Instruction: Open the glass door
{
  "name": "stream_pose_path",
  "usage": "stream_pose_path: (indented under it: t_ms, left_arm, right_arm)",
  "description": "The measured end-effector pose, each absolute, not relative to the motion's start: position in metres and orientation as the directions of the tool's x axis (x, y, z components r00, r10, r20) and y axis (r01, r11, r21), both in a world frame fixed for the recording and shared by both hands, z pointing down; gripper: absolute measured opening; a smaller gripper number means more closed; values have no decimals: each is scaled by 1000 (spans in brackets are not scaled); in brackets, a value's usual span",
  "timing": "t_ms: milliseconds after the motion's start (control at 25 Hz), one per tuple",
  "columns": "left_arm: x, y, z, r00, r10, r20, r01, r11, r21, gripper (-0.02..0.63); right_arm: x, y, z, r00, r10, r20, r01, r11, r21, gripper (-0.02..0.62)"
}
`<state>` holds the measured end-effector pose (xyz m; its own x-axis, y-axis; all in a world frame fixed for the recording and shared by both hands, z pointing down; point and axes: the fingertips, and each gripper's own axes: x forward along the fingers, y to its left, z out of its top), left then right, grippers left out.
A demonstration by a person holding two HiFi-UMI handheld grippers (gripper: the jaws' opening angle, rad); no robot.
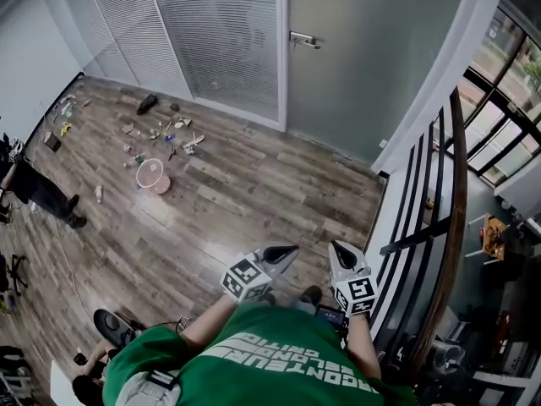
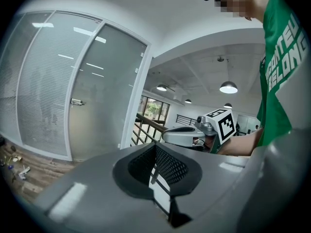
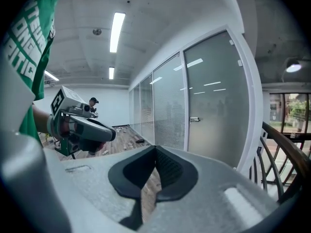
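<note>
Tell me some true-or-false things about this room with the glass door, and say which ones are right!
1. The glass door is shut. True.
2. The right gripper is holding the door's handle. False: it is far from the handle, with nothing in it.
3. Small things lie scattered on the wooden floor. True.
4. The person wears a red shirt. False: the shirt is green.
5. The left gripper is wide open. False: its jaws are together.

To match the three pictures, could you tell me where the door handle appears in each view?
Head view: door handle upper centre.
Left gripper view: door handle left of centre.
Right gripper view: door handle right of centre.
Shared landmark: wooden stair rail, right of the door in all three.
</note>
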<state>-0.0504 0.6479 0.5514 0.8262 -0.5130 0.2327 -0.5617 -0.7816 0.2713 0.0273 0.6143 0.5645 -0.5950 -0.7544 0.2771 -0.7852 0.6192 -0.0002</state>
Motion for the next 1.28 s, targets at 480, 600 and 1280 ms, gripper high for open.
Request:
stream_pose_path:
  t_ms: [480, 600, 1280]
  left_arm:
    - [25, 568, 545, 818, -534, 215, -573, -786, 230, 15]
    - [41, 551, 544, 817, -539, 206, -576, -786, 225, 15]
    - [77, 494, 538, 767, -609, 202, -641, -745, 186, 15]
  right_arm:
    - [99, 540, 569, -595, -761, 256, -788, 615, -3, -7]
    - [115, 522, 569, -599, -760, 254, -784, 621, 10, -7]
    - [152, 463, 556, -655, -728, 203, -739, 673, 28, -6]
